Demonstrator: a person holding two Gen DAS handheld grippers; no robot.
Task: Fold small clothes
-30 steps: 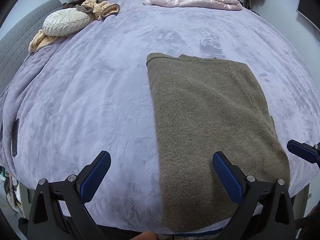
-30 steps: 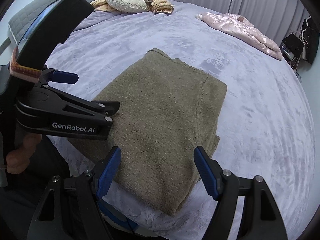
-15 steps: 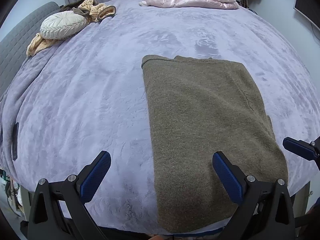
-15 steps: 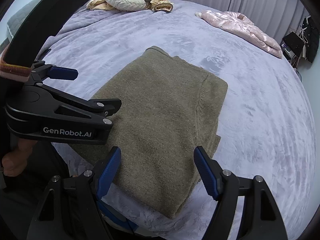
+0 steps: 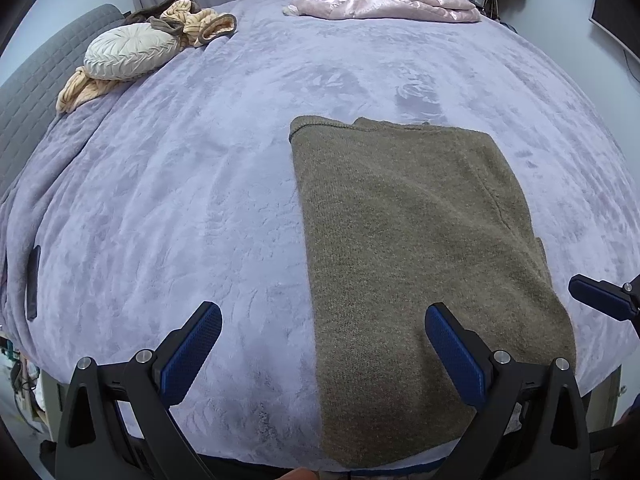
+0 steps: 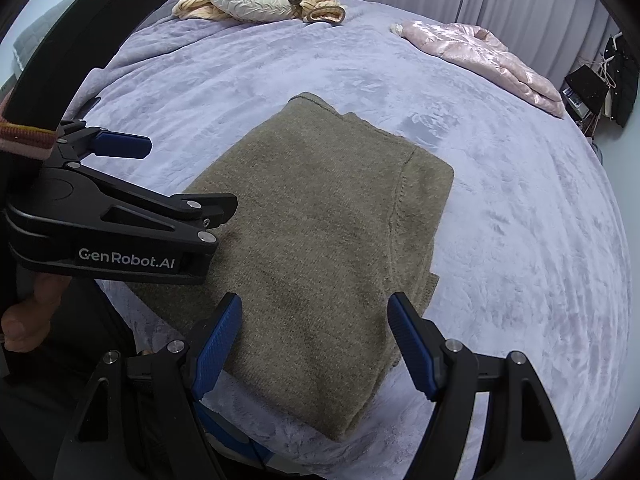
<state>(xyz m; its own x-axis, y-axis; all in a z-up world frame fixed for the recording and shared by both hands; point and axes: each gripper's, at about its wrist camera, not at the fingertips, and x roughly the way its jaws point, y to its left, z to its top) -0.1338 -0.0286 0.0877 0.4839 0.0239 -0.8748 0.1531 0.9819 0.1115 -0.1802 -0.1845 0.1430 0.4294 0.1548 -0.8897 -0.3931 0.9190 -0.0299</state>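
Two grippers hover over the near edge of a bed [image 5: 200,168] covered in a lilac plush blanket, both tilted steeply downward. The olive knit sweater [image 5: 408,240] lies folded into a rectangle at the near side of the bed, its long axis running away from the person, its near end right at the mattress edge and its far end about halfway across. A ribbed seam runs down its right part, and a lower layer peeks out along the right edge. Wide bare blanket lies to the left of the sweater and beyond it; to the right there is also open blanket in the right wrist view. At the far left corner a round pleated cushion [image 5: 132,52] sits on a crumpled tan garment [image 5: 200,24]; at the far right edge a shiny pink jacket [image 5: 384,2] lies well apart from the sweater. The left gripper [image 5: 322,344] holds its blue-padded fingers [image 5: 192,352] wide apart, empty, straddling the sweater's left edge from above. The right gripper [image 6: 316,340] also has its fingers [image 6: 216,344] spread with nothing clamped, above the sweater's near right corner. In the right wrist view the left gripper's black body shows at the left, with a hand [image 6: 28,312] below it and a dark sleeve with a striped cuff above it.
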